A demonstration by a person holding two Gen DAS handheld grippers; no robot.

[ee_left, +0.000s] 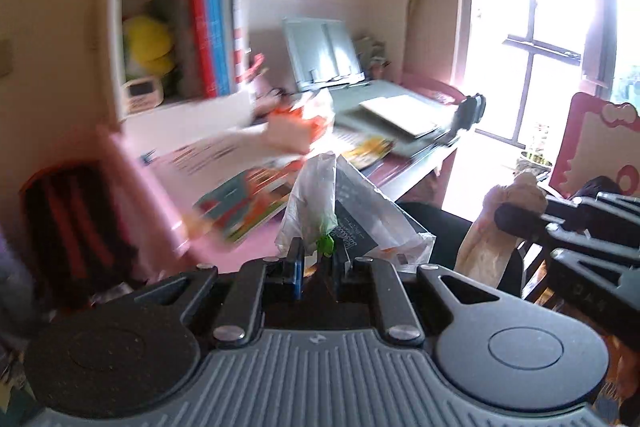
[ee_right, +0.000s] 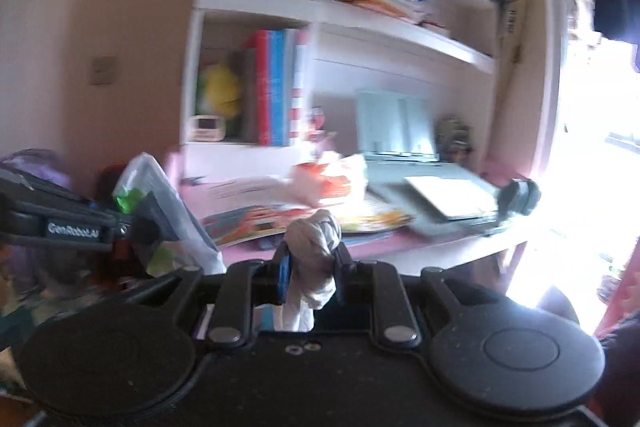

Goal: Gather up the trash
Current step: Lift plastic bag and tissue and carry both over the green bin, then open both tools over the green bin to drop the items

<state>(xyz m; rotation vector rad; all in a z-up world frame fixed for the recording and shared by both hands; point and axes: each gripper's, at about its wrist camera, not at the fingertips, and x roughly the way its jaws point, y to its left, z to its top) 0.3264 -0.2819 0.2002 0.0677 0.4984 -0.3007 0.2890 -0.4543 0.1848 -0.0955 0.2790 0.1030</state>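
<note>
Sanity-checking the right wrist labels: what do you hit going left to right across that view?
left gripper holding a clear plastic wrapper → yellow plush toy → crumpled paper wad in the right gripper → closed laptop → bright window.

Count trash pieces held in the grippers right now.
2. A clear plastic bag is pinched in the left gripper; a crumpled beige wad sits in the right gripper. More trash may lie on the blurred desk.
</note>
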